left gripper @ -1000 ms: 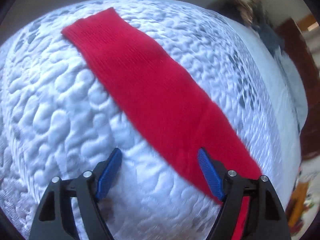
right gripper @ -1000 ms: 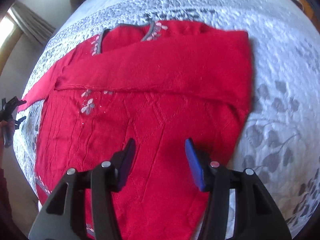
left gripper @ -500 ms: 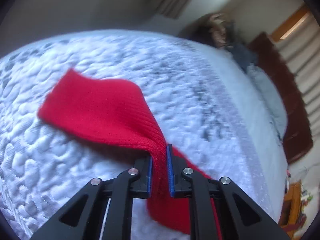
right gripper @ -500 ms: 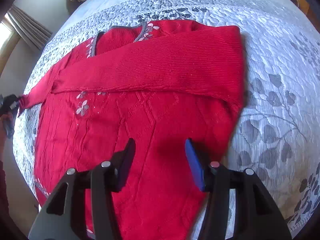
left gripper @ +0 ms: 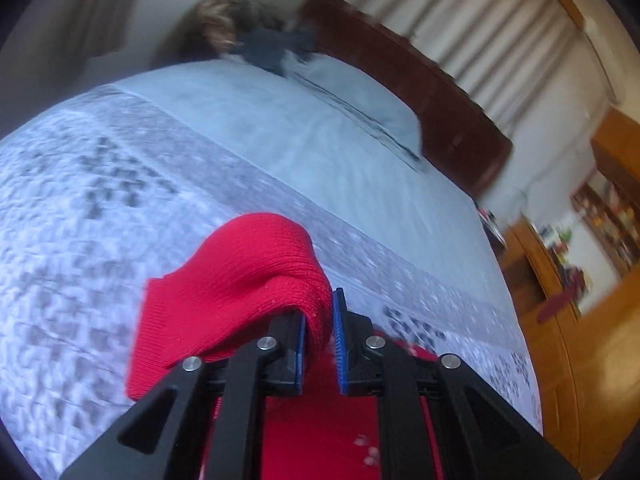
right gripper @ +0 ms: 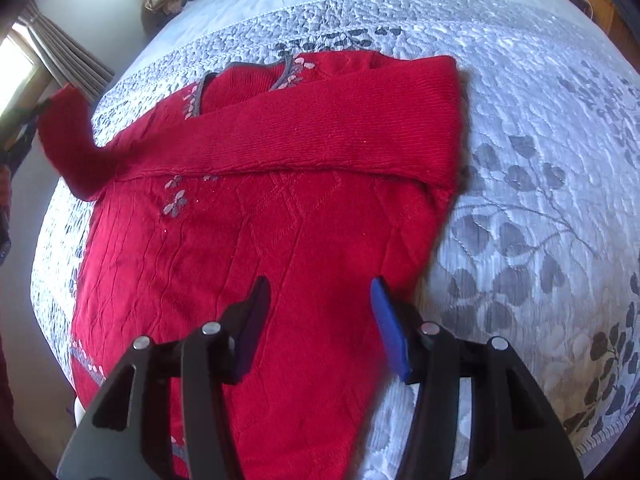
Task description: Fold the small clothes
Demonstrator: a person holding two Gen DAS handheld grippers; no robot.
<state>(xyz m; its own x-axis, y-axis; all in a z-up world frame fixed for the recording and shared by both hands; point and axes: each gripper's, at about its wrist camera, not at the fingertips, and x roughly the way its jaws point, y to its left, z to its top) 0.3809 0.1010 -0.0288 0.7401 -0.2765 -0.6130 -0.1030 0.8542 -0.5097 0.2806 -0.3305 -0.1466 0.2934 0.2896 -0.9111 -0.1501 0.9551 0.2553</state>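
Two hand-held grippers over bed (right gripper: 520, 128). Left one (left gripper: 320, 332) clamped on sweater (right gripper: 280, 240) sleeve (left gripper: 240, 280), raised. Right one (right gripper: 320, 320) apart, empty, above sweater's body.

Daylit fisheye views with dark, curved corners; the left wrist view is motion-blurred.

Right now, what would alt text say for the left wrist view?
The left gripper is shut on the cuff end of a red sweater's sleeve, lifted above a grey-and-white quilted bedspread. Behind are a pale pillow, a dark wooden headboard and curtains.
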